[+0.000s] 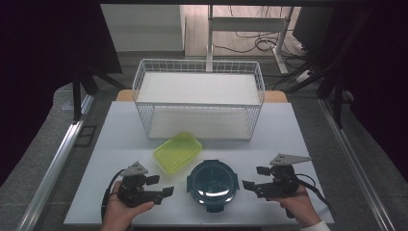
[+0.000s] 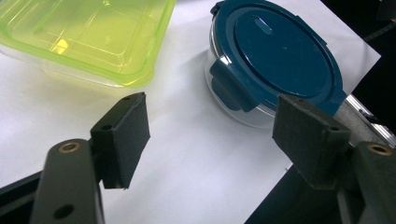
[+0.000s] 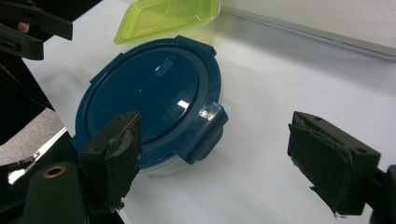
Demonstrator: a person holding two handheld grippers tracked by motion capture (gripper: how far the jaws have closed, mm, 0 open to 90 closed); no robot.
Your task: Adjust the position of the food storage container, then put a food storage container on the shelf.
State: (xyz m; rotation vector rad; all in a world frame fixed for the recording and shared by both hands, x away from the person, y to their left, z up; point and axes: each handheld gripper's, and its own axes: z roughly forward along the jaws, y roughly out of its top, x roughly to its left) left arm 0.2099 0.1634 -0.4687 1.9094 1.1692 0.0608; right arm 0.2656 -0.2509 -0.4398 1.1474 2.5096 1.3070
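On the left, my left claw stands released, with nothing between its pads, low over the desk and pointing toward the round container with the blue lid. This container sits near the front edge of the desk, between my two claws. Just behind it and a little to the left lies the green rectangular container, close but, as far as I can tell, not touching it.

I judge that the step in hand is to bring both claws to the round container, one from each side. To do it well, I think the pads must meet the glass wall under the lid rim, away from the lid's clip tabs, which stick out and could spring open or make the claw slip. In the left gripper view the nearest tab stands almost straight ahead, so I would approach a little beside it. Both sides should close at the same height, so that the container does not tip.

On the right, my right claw is also released and holds nothing; the container lies in front of it, just apart.

For moving, the front edge of the desk is near, so I would not push the container toward me. The white wire basket stands well behind, and open desk remains on both outer sides.
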